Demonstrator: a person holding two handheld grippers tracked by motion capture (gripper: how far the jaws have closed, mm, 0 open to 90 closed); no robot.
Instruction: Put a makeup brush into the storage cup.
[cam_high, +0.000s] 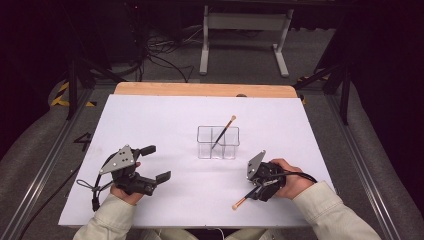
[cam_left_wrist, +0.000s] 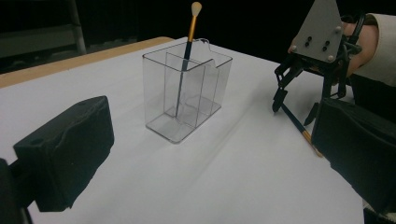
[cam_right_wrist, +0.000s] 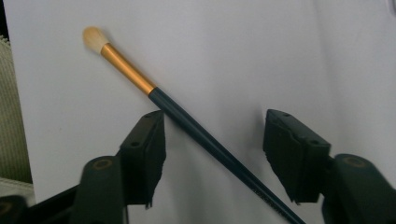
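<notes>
A: On the white sheet (cam_high: 165, 120), what's around me?

B: Wooden edge (cam_high: 200, 89) beyond, dark floor (cam_high: 240, 55) past it.

A: My right gripper (cam_right_wrist: 212, 149) straddles the lying brush (cam_right_wrist: 187, 119), jaws apart, one touching it.

B: Left gripper (cam_high: 155, 162)?

A: Apart, holding nothing; the clear organizer (cam_high: 218, 142) stands between them.

We see a white tabletop (cam_high: 165, 125) with a strip of bare wood (cam_high: 205, 89) along its far edge. Beyond it the floor is grey carpet (cam_high: 240, 57), on which stands a white metal frame (cam_high: 245, 40) on two feet. Black cables (cam_high: 160, 55) trail across the floor on the left, near yellow-and-black hazard tape (cam_high: 62, 95). Aluminium rails (cam_high: 45, 165) flank the table. The room behind is dark, perhaps curtained.
</notes>
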